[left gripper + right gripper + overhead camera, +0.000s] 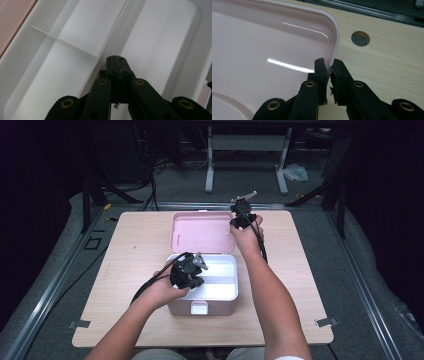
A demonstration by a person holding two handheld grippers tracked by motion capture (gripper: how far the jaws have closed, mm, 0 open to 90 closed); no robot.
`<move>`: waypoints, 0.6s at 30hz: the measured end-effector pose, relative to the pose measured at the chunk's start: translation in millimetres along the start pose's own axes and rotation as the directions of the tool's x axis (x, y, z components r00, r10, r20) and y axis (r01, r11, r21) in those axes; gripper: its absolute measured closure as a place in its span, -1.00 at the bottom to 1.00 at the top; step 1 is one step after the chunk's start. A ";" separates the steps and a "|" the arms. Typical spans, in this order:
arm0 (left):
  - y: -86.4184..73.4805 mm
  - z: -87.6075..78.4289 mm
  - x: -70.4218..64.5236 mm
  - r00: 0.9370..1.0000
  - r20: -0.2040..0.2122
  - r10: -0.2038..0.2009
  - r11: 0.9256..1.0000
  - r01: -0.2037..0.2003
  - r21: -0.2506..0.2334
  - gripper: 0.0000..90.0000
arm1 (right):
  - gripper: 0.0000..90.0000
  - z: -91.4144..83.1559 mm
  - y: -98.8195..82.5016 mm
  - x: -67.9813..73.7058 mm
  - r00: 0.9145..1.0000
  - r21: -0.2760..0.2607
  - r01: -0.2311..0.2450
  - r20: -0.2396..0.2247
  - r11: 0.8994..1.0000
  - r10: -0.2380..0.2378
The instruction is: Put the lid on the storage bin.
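A pink box (200, 307) stands on the wooden table, its pink lid (200, 232) swung open toward the far side. A white tray (222, 280) sits inside it, split by thin dividers (65, 43). My left gripper (190, 275) hangs over the tray's left half with jaws shut. In the left gripper view its tips (117, 63) meet at the near end of the long divider; I cannot tell whether they pinch it. My right gripper (239, 225) is at the lid's right far corner. In the right gripper view its jaws (329, 66) clamp the lid's rim (335, 42).
The table (387, 62) has a round hole (360, 38) just beyond the lid's corner. Bare wood (140, 245) lies on both sides of the box. Dark floor, cables and a metal frame (247, 150) are past the far edge.
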State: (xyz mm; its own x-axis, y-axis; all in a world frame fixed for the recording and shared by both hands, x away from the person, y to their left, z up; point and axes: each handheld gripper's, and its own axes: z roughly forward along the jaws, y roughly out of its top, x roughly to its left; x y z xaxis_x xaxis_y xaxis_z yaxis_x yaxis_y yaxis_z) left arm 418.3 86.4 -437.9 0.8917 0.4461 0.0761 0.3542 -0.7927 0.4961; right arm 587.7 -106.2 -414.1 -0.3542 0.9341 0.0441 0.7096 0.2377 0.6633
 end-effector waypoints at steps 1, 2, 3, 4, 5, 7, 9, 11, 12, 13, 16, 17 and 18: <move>-0.1 0.0 0.0 1.000 0.000 0.000 1.000 0.000 0.000 1.00 | 0.86 -2.8 0.4 0.1 1.000 -0.004 0.001 -0.003 1.000 -0.001; -0.1 0.0 -0.1 1.000 0.000 -0.002 1.000 0.002 0.000 1.00 | 0.86 -5.3 0.6 0.1 1.000 -0.016 0.007 -0.003 1.000 -0.007; 0.1 0.0 -0.3 1.000 -0.002 -0.002 1.000 0.002 0.001 1.00 | 0.86 -8.0 0.7 0.6 1.000 -0.022 0.007 -0.003 1.000 -0.007; 0.3 0.0 -0.4 1.000 -0.001 -0.001 1.000 0.001 0.002 1.00 | 0.87 -10.8 0.9 1.0 1.000 -0.028 0.012 -0.003 1.000 -0.012; 0.4 0.0 -0.5 1.000 -0.002 -0.001 1.000 0.001 0.003 1.00 | 0.87 -13.3 0.8 1.7 1.000 -0.037 0.014 -0.001 0.999 -0.014; 0.6 0.0 -0.8 1.000 -0.004 -0.001 1.000 0.001 0.005 1.00 | 0.87 -18.4 1.0 2.7 1.000 -0.052 0.027 0.001 0.998 -0.027; 1.1 -0.2 -1.4 1.000 -0.011 0.000 1.000 0.000 0.010 1.00 | 0.87 -24.2 0.8 4.0 0.999 -0.070 0.036 0.003 0.997 -0.036; 1.2 -0.1 -1.2 1.000 -0.010 -0.001 1.000 0.001 0.010 1.00 | 0.87 -30.7 0.4 5.2 0.999 -0.084 0.042 0.003 0.996 -0.041; 1.3 -0.1 -0.4 1.000 -0.004 -0.004 1.000 0.004 0.010 1.00 | 0.87 -33.5 0.1 5.8 0.999 -0.091 0.045 0.003 0.995 -0.045; 1.3 -0.2 0.1 1.000 -0.002 -0.009 1.000 0.009 0.009 1.00 | 0.88 -36.5 -0.2 6.4 0.999 -0.097 0.048 0.004 0.994 -0.048; 1.6 -0.2 1.6 1.000 0.009 -0.016 1.000 0.016 0.011 1.00 | 0.88 -44.2 -1.5 8.1 0.998 -0.117 0.062 0.004 0.991 -0.062; 2.3 -0.2 1.8 1.000 0.006 -0.012 1.000 0.012 0.016 1.00 | 0.88 -46.6 -2.2 8.5 0.998 -0.126 0.065 0.003 0.990 -0.065; 3.0 -0.2 2.0 1.000 0.008 -0.010 1.000 0.010 0.022 1.00 | 0.88 -48.9 -3.2 9.0 0.998 -0.133 0.066 0.003 0.989 -0.066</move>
State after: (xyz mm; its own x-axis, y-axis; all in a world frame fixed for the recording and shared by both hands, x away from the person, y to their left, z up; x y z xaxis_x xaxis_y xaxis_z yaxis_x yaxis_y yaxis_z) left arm 421.0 85.0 -436.1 0.8901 0.4511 0.0643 0.3694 -0.7970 0.4779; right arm 552.4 -111.6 -379.2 -0.3988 0.9170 -0.0020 0.5973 0.2614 0.7583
